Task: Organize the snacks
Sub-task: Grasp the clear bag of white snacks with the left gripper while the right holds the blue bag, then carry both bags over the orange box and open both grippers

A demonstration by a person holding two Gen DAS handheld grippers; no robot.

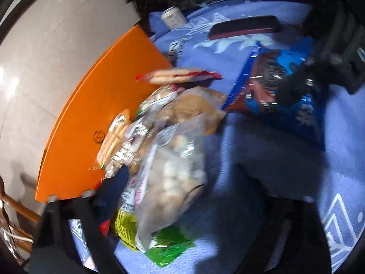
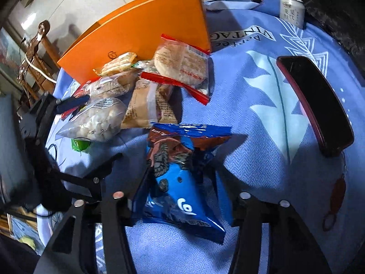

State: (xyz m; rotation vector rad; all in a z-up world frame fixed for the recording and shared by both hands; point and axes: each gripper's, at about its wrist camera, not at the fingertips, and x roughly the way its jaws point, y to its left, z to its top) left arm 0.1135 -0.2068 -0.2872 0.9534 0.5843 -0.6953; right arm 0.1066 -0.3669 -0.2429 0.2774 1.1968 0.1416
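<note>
A pile of snack packets lies on the blue cloth [image 2: 262, 118]: a clear bag of pale round snacks [image 1: 175, 175] [image 2: 95, 121], a brown wrapped cake [image 2: 146, 105], a red-edged cracker pack [image 2: 182, 66] [image 1: 178, 75] and small biscuit packs [image 2: 118, 64]. A blue chip bag [image 2: 180, 178] [image 1: 278, 91] lies between my right gripper's [image 2: 178, 171] spread fingers. My left gripper [image 1: 173, 178] reaches into the pile, its left finger [image 1: 111, 187] beside the clear bag; the jaws look apart. It shows in the right wrist view [image 2: 68, 105] too.
An orange fan-shaped box [image 2: 146, 22] [image 1: 91, 105] sits at the cloth's far edge, under part of the pile. A dark red curved tray [image 2: 319, 105] [image 1: 246, 27] lies to the right. A white can [image 2: 292, 10] [image 1: 173, 18] stands at the back. Wooden furniture [image 2: 38, 52] stands left.
</note>
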